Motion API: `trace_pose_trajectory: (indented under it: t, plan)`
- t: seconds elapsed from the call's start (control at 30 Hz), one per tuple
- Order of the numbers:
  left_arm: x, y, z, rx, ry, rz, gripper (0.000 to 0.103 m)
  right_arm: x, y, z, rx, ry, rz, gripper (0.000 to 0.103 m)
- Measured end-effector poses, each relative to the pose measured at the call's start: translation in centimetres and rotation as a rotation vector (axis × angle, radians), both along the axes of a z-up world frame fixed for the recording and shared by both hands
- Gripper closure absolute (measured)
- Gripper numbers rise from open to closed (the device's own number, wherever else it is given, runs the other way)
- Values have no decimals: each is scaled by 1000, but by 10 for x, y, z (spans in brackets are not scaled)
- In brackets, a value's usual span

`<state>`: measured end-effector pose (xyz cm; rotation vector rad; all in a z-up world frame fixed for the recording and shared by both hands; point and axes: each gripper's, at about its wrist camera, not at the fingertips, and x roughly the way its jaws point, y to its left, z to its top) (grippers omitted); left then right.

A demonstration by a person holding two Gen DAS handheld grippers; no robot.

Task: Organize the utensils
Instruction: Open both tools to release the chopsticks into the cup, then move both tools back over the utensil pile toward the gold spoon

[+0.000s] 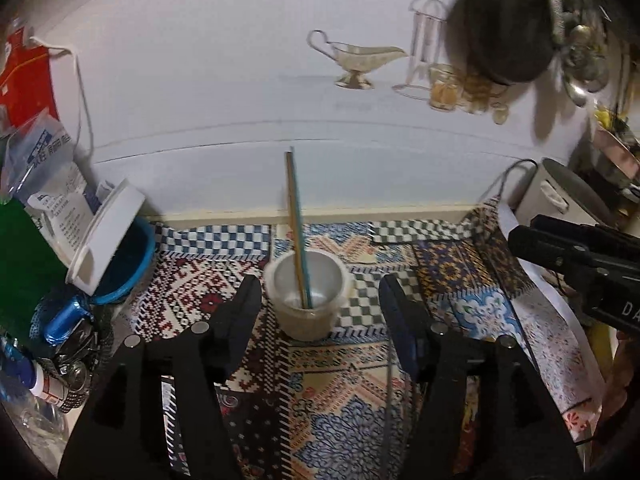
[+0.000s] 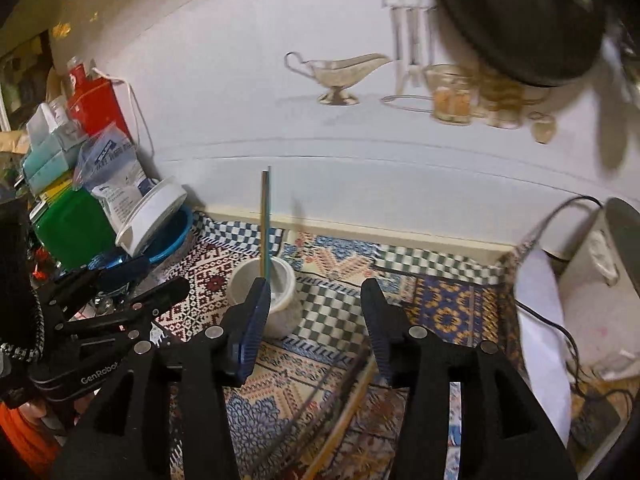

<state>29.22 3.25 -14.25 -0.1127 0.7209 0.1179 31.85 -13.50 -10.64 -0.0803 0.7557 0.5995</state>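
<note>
A white plastic cup [image 1: 306, 296] stands on the patterned tablecloth [image 1: 340, 400] near the wall, with a pair of chopsticks [image 1: 297, 224] standing upright in it. My left gripper [image 1: 318, 292] is open, its fingers on either side of the cup and just in front of it, holding nothing. In the right wrist view the cup [image 2: 266, 292] is behind the left finger of my right gripper [image 2: 314, 296], which is open and empty. More chopsticks [image 2: 340, 404] lie on the cloth between and below its fingers. A thin dark stick [image 1: 390, 408] lies by the left gripper's right finger.
Clutter fills the left side: a blue bowl [image 1: 128, 256] with a white lid [image 1: 106, 232], a green box [image 1: 24, 256], bags and a red box [image 2: 94, 100]. A white appliance [image 2: 596, 292] with a cable stands right. The right gripper [image 1: 576, 256] shows at the left view's right edge.
</note>
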Motion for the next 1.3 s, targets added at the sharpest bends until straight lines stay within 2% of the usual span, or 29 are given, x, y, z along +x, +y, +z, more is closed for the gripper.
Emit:
trace_pose_trajectory:
  t: [0.23,0.4,0.63,0.87,1.1,1.3]
  plan:
    - [2,-28,-16,-17,55,-73,41,-13,-41,-11,-13,32,-102,59]
    - [6,-45,-45,-21,130,-112,41,-16,-70,-33,-34,98,-178,58]
    - [14,-69,-98,-17,267,-158,41,-16,-101,-89,-83,255,-264,58]
    - [22,-87,-139,-34,378,-208,42,-19,-109,-149,-101,414,-268,58]
    - [30,-100,-156,-73,435,-270,69,-14,-92,-182,-105,473,-235,58]
    - [38,-108,-161,-87,453,-318,89,-14,-66,-192,-173,441,-181,61]
